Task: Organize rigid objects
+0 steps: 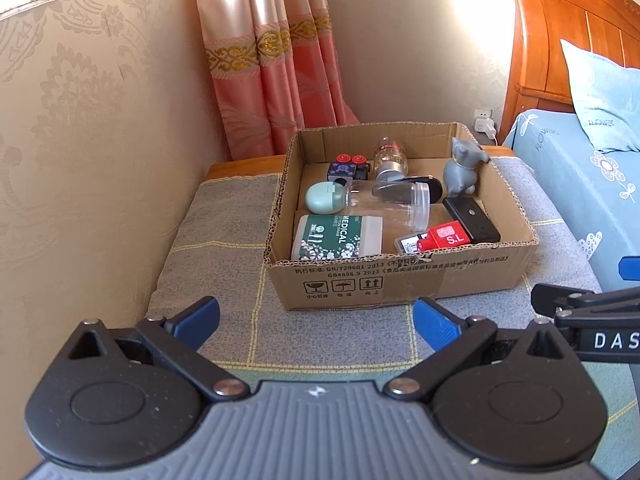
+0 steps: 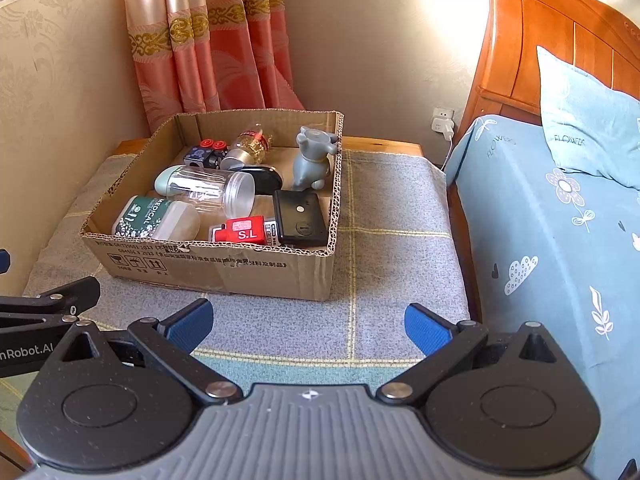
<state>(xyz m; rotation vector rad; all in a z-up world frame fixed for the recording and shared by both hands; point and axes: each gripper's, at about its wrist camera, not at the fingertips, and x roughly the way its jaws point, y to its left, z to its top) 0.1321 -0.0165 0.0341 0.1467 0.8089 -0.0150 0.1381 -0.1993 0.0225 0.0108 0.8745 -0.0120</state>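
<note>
A shallow cardboard box (image 1: 360,280) (image 2: 248,266) stands on a grey checked cloth. Inside lie a green medical swab tub (image 1: 336,238) (image 2: 154,218), a clear plastic jar (image 1: 400,200) (image 2: 216,192), a red S.L item (image 1: 448,236) (image 2: 244,230), a black flat device (image 1: 472,220) (image 2: 300,218), a grey animal figurine (image 1: 462,166) (image 2: 314,160), a small glass bottle (image 1: 390,158) (image 2: 250,146) and a mint oval case (image 1: 324,196). My left gripper (image 1: 316,322) is open and empty, short of the box's front wall. My right gripper (image 2: 308,322) is open and empty too.
A bed with a blue floral sheet (image 2: 540,220), a pillow (image 2: 588,120) and a wooden headboard (image 2: 540,32) runs along the right. Pink curtains (image 1: 272,60) hang behind the box; a patterned wall (image 1: 80,140) closes the left. A wall socket with a white charger (image 2: 444,120) sits low at the back.
</note>
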